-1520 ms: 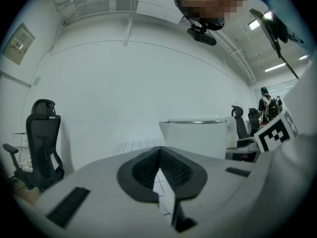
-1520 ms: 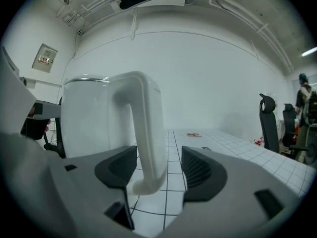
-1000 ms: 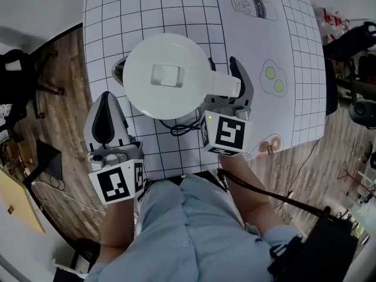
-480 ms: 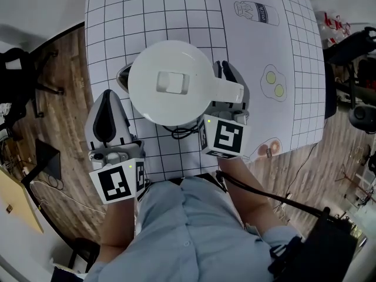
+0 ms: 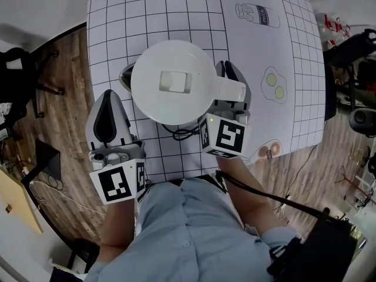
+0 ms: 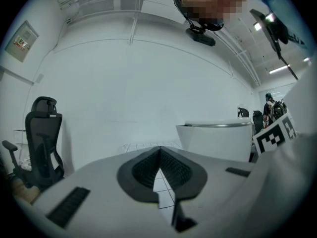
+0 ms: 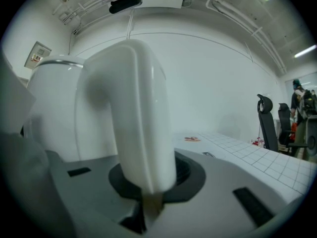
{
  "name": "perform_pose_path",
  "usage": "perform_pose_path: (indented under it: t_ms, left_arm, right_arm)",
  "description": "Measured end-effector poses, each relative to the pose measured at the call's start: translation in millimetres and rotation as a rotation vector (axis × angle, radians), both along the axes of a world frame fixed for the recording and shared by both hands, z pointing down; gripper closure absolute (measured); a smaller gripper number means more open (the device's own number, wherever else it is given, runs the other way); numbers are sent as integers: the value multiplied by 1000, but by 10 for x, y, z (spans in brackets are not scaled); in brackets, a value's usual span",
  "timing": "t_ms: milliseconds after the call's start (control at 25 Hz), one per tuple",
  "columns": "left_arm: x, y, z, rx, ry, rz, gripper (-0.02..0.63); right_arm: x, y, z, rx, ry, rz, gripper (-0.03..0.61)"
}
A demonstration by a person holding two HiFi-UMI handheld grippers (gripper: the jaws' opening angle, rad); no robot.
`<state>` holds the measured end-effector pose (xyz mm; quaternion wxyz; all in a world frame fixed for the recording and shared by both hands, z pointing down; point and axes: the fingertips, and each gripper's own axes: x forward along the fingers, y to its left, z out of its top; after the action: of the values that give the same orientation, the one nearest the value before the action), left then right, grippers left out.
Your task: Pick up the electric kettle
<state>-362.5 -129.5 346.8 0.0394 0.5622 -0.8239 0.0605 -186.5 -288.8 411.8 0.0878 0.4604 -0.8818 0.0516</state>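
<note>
A white electric kettle (image 5: pixel 170 81) with a round lid stands near the table's front edge on its dark base (image 5: pixel 125 73). Its handle (image 5: pixel 231 90) points right. My right gripper (image 5: pixel 232 82) is around that handle, its jaws closing, with the pads pressed on the handle's two sides. In the right gripper view the handle (image 7: pixel 141 123) runs down between the jaws of the right gripper (image 7: pixel 147 185), the kettle's body (image 7: pixel 52 113) behind it. My left gripper (image 5: pixel 107 101) hangs left of the kettle, shut on nothing. In the left gripper view the left gripper (image 6: pixel 159 155) has the kettle (image 6: pixel 218 140) to its right.
The table (image 5: pixel 147 16) wears a white gridded mat with printed milk carton (image 5: pixel 256 10) and eggs (image 5: pixel 273 81). A black cord (image 5: pixel 179 131) loops under the kettle at the front edge. Wood floor lies on both sides. An office chair (image 6: pixel 42 138) stands at the left.
My right gripper's jaws have closed in on the kettle's handle, and the kettle has shifted slightly to the right. The left gripper has stayed put.
</note>
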Motion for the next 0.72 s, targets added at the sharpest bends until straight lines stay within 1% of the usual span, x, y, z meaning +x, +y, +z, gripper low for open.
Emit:
perform_pose_path:
  t_ms: [200,360,560,720]
  left_arm:
    - [-25,31,-23,-3,-2,2,614]
    - [-98,85,-54,1,-12,-15,614]
    - [-152,161,-120,12,-26,-34,614]
    - [-144,200,-199,26,-33,-33,614]
  right_arm:
    - [-4,-47,-38,15,-33,21,541]
    - [-79,-113,-102,32,-41,16,540]
    - [-100,-212,-243,14,-84,22,539]
    - [-66,-271,-472,11,-120,31,540]
